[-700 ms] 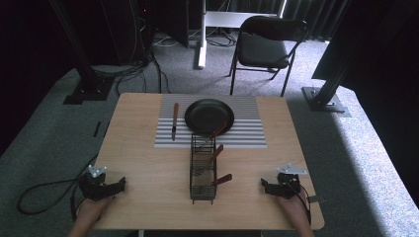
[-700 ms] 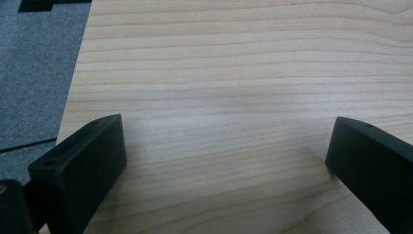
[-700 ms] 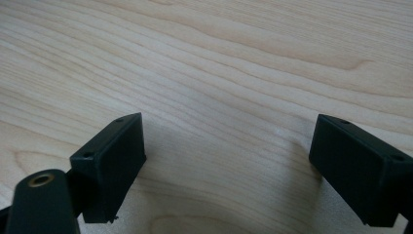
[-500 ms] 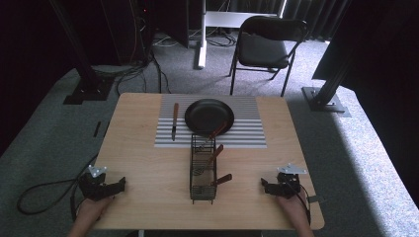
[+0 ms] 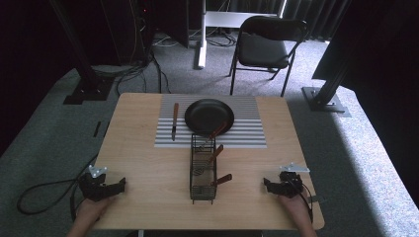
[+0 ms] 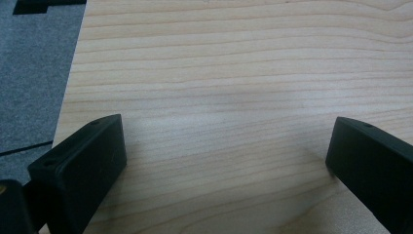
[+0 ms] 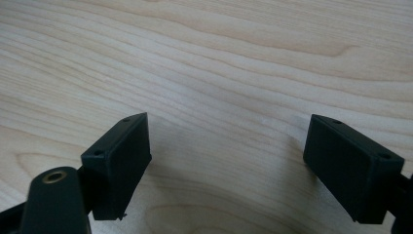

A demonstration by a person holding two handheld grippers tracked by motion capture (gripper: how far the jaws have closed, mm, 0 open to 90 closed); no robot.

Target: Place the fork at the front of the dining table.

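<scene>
High view: the left gripper (image 5: 117, 185) is rested at 7 o'clock on the table (image 5: 148, 148), the right gripper (image 5: 268, 184) at 5 o'clock; the wire basket (image 5: 203, 168) is seen midway between them, well apart from both.

Left gripper view: jaws are spread wide over bare wood.

Right gripper view: jaws are likewise wide, nothing held.

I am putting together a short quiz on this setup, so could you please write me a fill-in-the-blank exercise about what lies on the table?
1. The black frying pan lies on the ____ mat.
2. The knife lies to the ____ of the pan in the high view.
3. The wire basket holds tools with ____ handles.
4. The jaws of the left gripper and the right gripper stand ____.

Missing words: striped; left; wooden; open
</scene>
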